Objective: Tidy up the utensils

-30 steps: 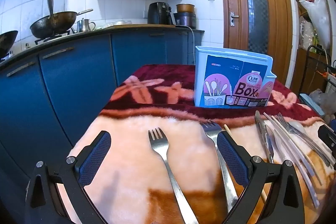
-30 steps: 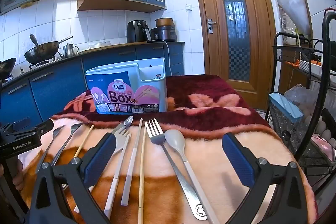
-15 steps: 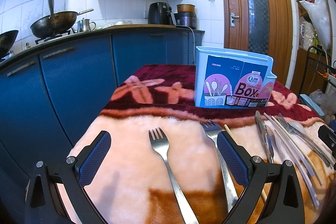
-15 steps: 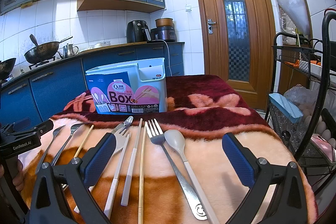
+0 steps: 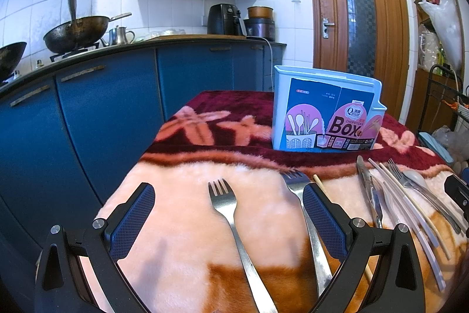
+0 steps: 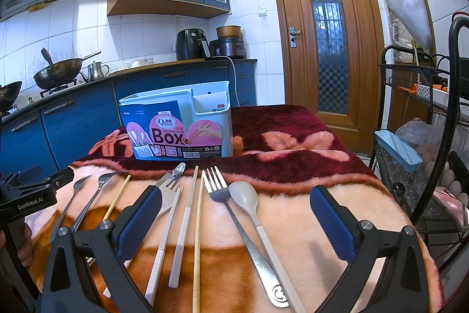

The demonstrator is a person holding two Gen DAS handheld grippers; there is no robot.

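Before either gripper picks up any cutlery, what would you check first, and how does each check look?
1. Left gripper open: ok.
2. Right gripper open: ok.
3. Steel fork lies between the left fingers, free of other cutlery: ok.
4. Grey spoon between the right fingers, touching its neighbour fork: not ok.
5. Utensil box upright: ok.
6. Box compartments free: cannot tell.

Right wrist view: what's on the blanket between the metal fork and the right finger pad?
A grey spoon with a white handle lies just right of the metal fork. From it to the right finger pad the blanket is bare.
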